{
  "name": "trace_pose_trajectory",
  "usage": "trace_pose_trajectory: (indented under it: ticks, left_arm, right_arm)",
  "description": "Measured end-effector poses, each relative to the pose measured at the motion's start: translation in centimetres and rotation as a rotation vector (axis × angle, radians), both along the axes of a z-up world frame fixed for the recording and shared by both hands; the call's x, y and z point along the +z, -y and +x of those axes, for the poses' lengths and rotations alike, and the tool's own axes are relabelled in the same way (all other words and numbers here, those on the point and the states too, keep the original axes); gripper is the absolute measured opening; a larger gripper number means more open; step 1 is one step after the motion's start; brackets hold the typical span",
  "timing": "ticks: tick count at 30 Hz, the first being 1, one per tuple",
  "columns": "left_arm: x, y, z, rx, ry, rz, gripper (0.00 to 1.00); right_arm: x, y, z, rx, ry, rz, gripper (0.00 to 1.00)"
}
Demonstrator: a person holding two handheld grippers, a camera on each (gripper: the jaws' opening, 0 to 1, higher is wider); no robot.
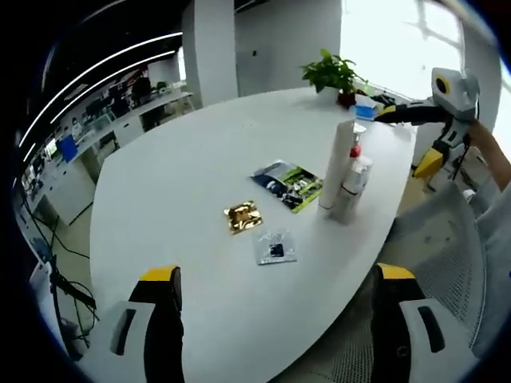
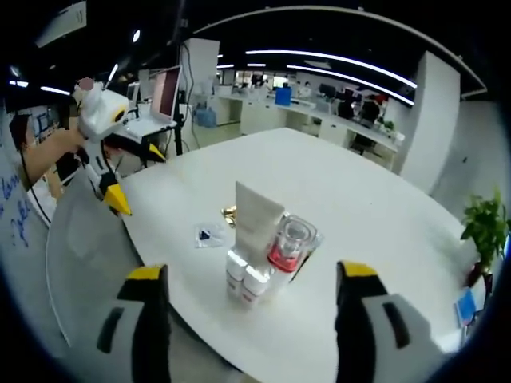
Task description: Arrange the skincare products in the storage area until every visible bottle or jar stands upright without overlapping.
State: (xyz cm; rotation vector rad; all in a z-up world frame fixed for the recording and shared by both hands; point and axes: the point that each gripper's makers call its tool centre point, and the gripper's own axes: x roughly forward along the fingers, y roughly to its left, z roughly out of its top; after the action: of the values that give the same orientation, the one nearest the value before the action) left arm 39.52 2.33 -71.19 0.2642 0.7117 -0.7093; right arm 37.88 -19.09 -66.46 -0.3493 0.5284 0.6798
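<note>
Right gripper [image 2: 254, 307] hung open, its fingers [image 2: 148, 315] flanking the cluster of bottles [image 2: 259, 251] just ahead near the table [image 2: 359, 215] edge, left gripper [image 1: 275, 315] open too, well back; a careless nudge risked toppling them off.

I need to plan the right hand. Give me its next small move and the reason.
Probably ease the right tongs forward toward the cluster at the table edge: the white tube, the clear red-based bottle and the small white bottles stand bunched and touching. Both jaws are open, holding nothing, with the cluster between them.
</note>
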Motion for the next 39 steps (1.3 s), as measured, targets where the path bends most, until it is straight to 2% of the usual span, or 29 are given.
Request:
trace_pose_trajectory:
  ticks: [4, 9, 15, 23, 32, 35, 39]
  left_arm:
    - [-0.9, 0.1, 1.6, 0.012, 0.006, 0.016, 0.96]
    - [-2.2, 1.0, 3.5, 0.014, -0.016, -0.022, 0.80]
    - [-3.6, 3.1, 3.5, -0.069, -0.050, -0.027, 0.49]
    - [-7.0, 4.9, 3.8, -0.123, -0.112, -0.004, 0.25]
    - [-9.7, 5.8, 4.8, -0.154, -0.132, 0.047, 0.19]
    - [-10.4, 5.7, 5.3, -0.187, -0.110, 0.111, 0.20]
    - [-11.4, 5.9, 5.3, -0.207, -0.123, 0.137, 0.20]
  right_arm:
    - [-0.3, 0.2, 0.2, 0.000, -0.016, 0.008, 0.74]
    - [-0.5, 0.7, 0.7, -0.013, -0.027, 0.021, 0.66]
    - [-1.0, 0.8, 0.8, -0.010, -0.050, 0.030, 0.61]
    - [-1.1, 1.2, 1.4, -0.018, -0.051, 0.036, 0.61]
    - [-1.1, 2.4, 2.3, -0.022, -0.053, 0.020, 0.62]
    - [-0.9, 2.6, 2.6, -0.024, -0.048, 0.015, 0.62]
    - [-0.8, 2.9, 3.0, -0.026, -0.043, 0.011, 0.62]
